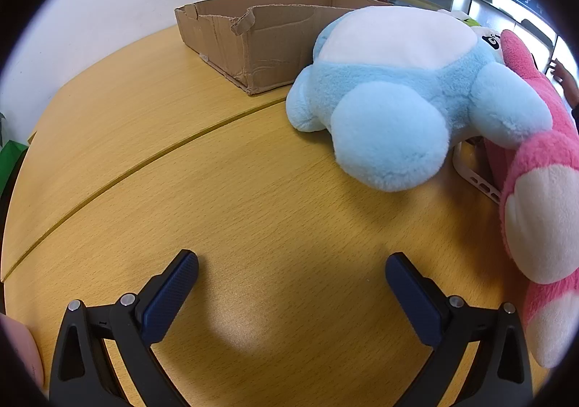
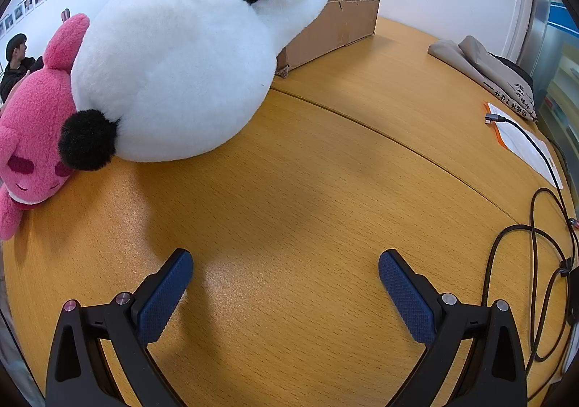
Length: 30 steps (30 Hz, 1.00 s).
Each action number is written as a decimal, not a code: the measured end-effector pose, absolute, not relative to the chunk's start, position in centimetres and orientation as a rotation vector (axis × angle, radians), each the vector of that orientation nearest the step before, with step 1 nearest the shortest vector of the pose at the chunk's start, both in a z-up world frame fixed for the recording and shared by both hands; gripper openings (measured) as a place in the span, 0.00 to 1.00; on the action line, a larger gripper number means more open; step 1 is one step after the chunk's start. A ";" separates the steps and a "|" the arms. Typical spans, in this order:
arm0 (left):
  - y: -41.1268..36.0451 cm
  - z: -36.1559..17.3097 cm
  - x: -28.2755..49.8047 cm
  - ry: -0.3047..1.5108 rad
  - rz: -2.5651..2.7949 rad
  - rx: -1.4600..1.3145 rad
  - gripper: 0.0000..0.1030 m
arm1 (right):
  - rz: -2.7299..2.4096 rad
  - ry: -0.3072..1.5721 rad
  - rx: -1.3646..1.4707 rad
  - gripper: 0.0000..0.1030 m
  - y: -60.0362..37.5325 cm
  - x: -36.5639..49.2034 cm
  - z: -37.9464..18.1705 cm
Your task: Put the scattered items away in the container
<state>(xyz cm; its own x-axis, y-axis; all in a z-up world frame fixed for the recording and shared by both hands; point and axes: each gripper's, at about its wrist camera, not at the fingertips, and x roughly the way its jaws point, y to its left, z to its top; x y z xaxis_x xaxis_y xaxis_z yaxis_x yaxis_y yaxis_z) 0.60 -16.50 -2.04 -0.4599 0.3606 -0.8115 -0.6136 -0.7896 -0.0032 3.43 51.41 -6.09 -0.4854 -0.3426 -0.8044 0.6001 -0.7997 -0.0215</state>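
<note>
Nearest in each wrist view is bare desk [image 1: 231, 189] between gripper fingers. The left gripper [image 1: 291, 264] has its jaws spread wide with nothing between them, and the right gripper [image 2: 286, 262] is likewise wide apart and empty.

Beyond the left gripper, ahead and to its right, lies the blue plush [image 1: 405, 88], belly up, its rounded feet pointing back toward the gripper and its long axis running away toward the far edge of the desk. Pressed against its right side is the pink plush [image 1: 542, 189], partly over a white perforated basket [image 1: 477, 179].

From the right gripper, the white plush [image 2: 181, 66] with black ears lies ahead and to the left, its long axis slanting toward the far edge, with the pink plush touching its near-left side.

Farthest, by the wall, sits the cardboard box [image 1: 260, 45], open-topped and seemingly empty; both large plushes lean against or lie just beside its near wall. Judging by this, the blue plush's nearer foot is the left gripper's closest grip, and the lift goes straight on over the box wall.
</note>
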 end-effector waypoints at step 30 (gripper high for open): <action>-16.9 -0.4 1.5 0.198 2.555 -1.305 1.00 | -2.643 0.176 1.327 1.00 46.5 6.5 -5.9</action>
<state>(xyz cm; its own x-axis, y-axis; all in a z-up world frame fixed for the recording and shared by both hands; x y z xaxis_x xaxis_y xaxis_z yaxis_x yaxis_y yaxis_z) 1.54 -16.88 -0.42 -0.5604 0.1719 -0.8102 -0.2947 -0.9556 0.0011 6.54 46.53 -5.87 -0.5862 -0.1061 -0.8032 0.2119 -0.9770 -0.0256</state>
